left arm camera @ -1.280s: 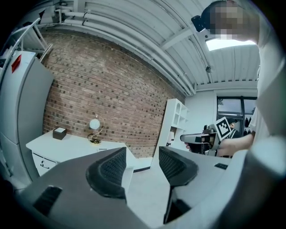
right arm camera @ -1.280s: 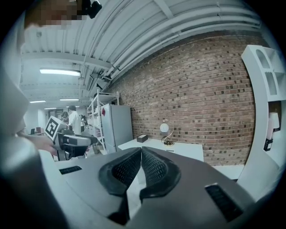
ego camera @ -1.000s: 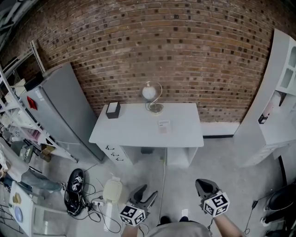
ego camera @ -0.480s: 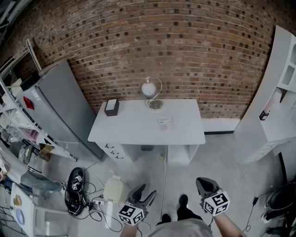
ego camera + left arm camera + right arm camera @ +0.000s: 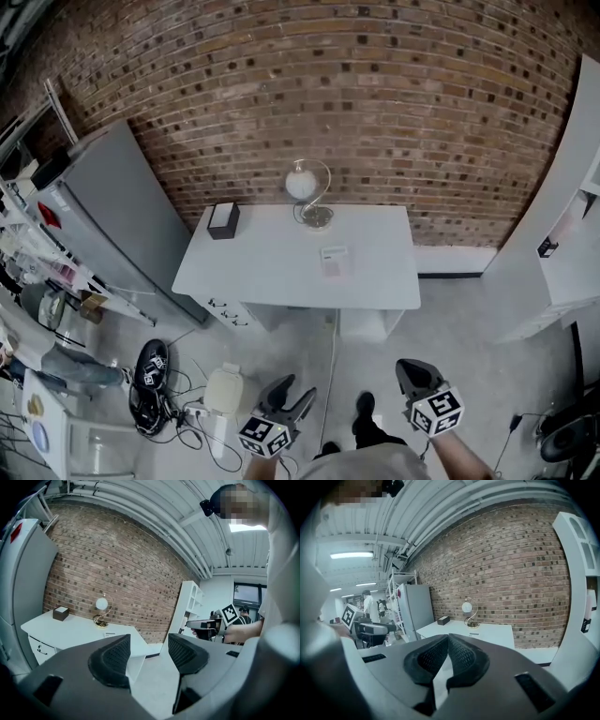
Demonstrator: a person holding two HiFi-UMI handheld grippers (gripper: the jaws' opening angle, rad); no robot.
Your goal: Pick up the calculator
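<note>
The calculator (image 5: pixel 334 260) is a small pale flat slab lying on the white desk (image 5: pixel 262 267), right of its middle. It shows tiny in the left gripper view (image 5: pixel 110 633) and in the right gripper view (image 5: pixel 474 633). Both grippers hang low over the floor, well short of the desk. My left gripper (image 5: pixel 294 391) is open with nothing between its ribbed pads (image 5: pixel 112 656). My right gripper (image 5: pixel 414 373) is shut, its pads (image 5: pixel 461 654) pressed together on nothing.
A globe lamp (image 5: pixel 307 192) and a dark box (image 5: pixel 223 221) stand at the desk's back by the brick wall. A grey cabinet (image 5: pixel 112 220) is at left, white shelving (image 5: pixel 562 234) at right. Cables (image 5: pixel 155 375) and a white canister (image 5: pixel 221 392) lie on the floor.
The desk has drawn slightly nearer and larger in the head view, and a foot has stepped forward. Both grippers keep their places and states.
</note>
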